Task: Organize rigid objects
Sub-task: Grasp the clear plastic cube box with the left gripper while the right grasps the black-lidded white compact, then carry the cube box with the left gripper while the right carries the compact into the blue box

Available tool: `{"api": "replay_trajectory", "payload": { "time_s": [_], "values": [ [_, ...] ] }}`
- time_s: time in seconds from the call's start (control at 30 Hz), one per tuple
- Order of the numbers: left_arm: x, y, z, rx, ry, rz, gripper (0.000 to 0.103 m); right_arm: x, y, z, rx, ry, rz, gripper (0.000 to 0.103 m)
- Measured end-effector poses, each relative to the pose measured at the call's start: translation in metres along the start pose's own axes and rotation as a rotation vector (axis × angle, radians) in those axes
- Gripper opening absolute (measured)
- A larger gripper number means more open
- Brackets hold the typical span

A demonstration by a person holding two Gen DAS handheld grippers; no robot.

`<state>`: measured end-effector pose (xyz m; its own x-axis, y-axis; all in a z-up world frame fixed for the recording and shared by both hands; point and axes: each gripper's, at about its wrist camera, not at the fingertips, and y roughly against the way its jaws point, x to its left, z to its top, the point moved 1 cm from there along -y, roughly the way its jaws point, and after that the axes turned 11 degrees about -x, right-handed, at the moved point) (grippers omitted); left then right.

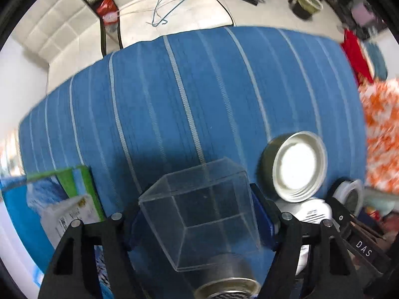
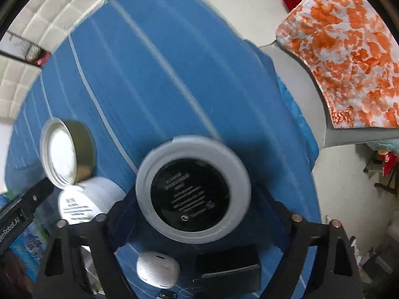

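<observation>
Both tools point straight down over the bed (image 1: 187,87): the left tool (image 1: 199,214) grips a clear box (image 1: 199,214), the right tool (image 2: 193,191) a round jar (image 2: 193,191).

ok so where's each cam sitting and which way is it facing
Left wrist: on the left gripper, looking down its black fingers at a clear box between them, over the blue striped cloth.
Right wrist: on the right gripper, looking down at a round white-rimmed container between its fingers.
Shared: the cloth and the gold tin.
</observation>
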<state>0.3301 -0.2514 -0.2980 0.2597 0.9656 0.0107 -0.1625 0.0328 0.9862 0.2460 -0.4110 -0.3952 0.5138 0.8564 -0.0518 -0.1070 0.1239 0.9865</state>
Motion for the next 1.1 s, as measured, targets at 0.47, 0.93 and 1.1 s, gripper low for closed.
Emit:
{"api": "replay_trajectory", "payload": {
  "time_s": [0.47,0.93,1.1],
  "values": [
    [-0.001,0.013,-0.062,-0.047,0.029,-0.006,0.064,0.001,0.005,0.003,-0.029,0.002,-0.009,0.077],
    [-0.002,0.134,-0.133,-0.212,0.043,-0.051,0.064,-0.001,0.102,-0.013,-0.169,0.053,0.074,0.077],
    [0.052,0.169,-0.141,-0.271,0.085,-0.102,0.064,0.025,0.161,-0.038,-0.251,0.112,0.147,0.077]
  ]
}}
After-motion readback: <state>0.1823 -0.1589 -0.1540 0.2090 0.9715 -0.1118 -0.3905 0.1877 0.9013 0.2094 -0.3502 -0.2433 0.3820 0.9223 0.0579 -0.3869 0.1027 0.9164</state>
